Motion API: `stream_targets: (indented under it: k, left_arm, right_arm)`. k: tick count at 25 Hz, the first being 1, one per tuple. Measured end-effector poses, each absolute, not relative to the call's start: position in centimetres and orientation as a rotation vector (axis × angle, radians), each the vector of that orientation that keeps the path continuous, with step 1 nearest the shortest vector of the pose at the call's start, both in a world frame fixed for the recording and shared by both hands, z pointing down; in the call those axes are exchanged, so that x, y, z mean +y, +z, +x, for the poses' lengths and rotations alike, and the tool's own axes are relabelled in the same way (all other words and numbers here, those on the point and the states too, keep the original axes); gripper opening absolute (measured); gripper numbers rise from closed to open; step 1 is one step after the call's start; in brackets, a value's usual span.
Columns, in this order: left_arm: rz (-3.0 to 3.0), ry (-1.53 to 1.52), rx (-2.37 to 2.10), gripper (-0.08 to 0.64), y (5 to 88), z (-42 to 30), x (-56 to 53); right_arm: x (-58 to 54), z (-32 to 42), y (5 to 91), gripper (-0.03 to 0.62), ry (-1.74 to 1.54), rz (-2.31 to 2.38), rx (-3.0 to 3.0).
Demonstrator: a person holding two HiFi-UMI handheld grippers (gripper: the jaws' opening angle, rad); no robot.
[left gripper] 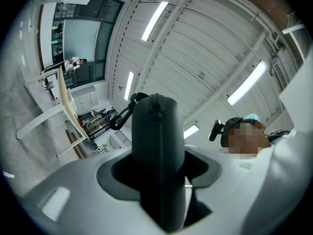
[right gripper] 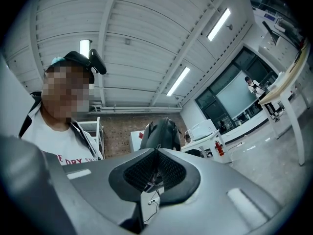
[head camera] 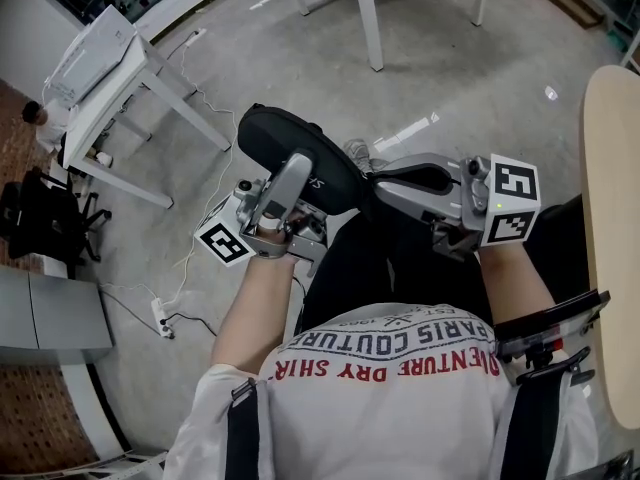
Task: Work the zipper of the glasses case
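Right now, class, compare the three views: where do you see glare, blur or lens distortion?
Head view: evenly lit, with the floor bowed by the wide lens. Left gripper view: the glasses case looms dark and soft against glaring ceiling strip lights. Right gripper view: black corners, and the ceiling beams look curved.

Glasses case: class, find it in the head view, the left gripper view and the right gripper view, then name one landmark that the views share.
Head view: glasses case, a dark oval above centre, over the floor.
Left gripper view: large and upright, at lower centre.
Right gripper view: small, at centre, just past the jaw tips.
Shared landmark: the person's white shirt.
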State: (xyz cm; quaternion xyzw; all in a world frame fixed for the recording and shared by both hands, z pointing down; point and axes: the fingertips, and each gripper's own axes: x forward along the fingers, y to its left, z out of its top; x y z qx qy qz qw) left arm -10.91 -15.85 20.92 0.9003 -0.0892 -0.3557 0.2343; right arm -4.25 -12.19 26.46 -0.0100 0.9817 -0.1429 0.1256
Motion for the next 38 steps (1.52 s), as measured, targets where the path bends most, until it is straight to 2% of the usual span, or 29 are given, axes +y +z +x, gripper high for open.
stream_targets:
  k: [16,38]
  left_arm:
    - [2.249,-1.131,-0.415,0.250,21.9,-12.3,-18.5]
    - [2.101,-1.152,-0.613,0.249,23.8,-13.2,-20.7]
  right_arm:
    - [-13.1,-4.7,29.2,0.017,-0.592,-0.032,2.781]
    - [-13.0,-6.4,31.8,0.017,-0.764,-0.027,2.705]
